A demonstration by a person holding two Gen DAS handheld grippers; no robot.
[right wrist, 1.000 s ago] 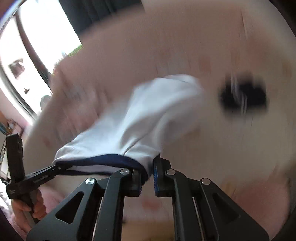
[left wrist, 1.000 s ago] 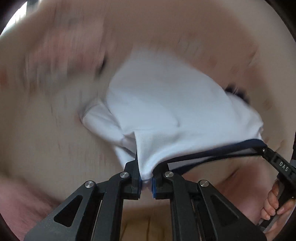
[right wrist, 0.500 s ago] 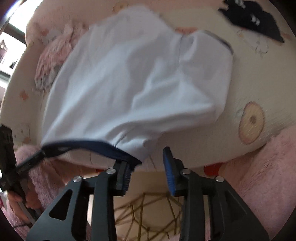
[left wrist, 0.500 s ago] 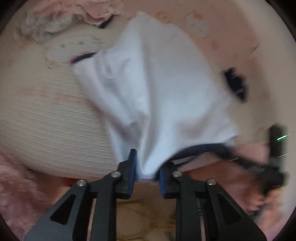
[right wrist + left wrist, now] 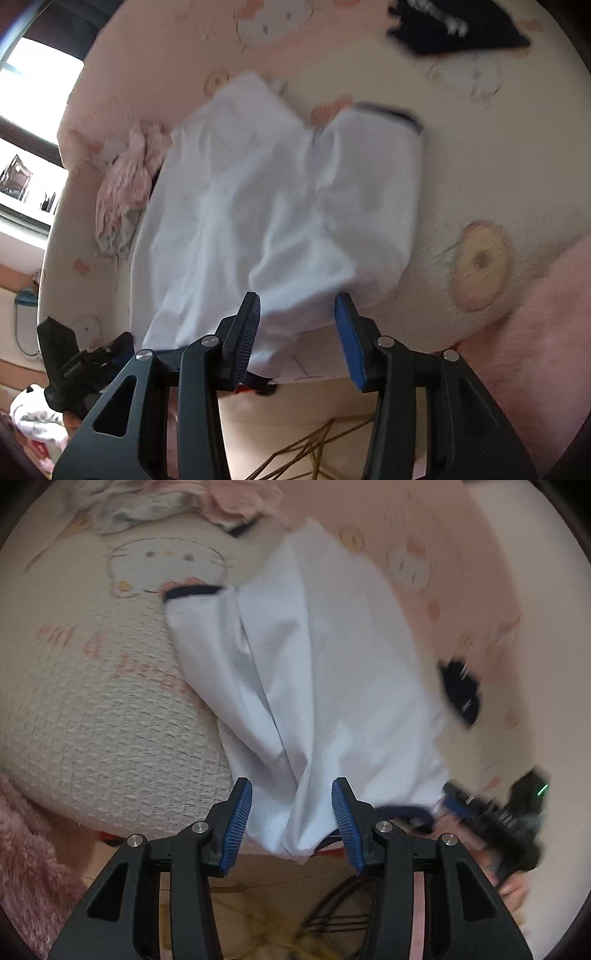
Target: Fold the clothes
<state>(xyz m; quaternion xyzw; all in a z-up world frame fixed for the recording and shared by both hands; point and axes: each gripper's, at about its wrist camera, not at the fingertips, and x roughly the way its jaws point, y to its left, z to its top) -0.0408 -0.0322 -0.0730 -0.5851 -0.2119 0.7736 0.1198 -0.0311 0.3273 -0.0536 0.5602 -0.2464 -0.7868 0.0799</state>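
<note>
White shirt point(image 5: 325, 672) on bed point(image 5: 96, 716), both jaws apart.

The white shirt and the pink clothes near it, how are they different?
The white shirt is smooth and spread flat over the bed; the pink clothes are frilly and crumpled in a heap. The white shirt looks much bigger and has dark trim; the pink clothes show none. Both lie on the bed, with no gripper holding them.

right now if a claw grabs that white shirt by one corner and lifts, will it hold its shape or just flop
The white shirt will probably flop: it already lies in soft folds and creases, and its near edge droops over the bed edge. It looks thin and light, so it should lift easily. One corner alone would likely let the rest hang and bunch.
</note>
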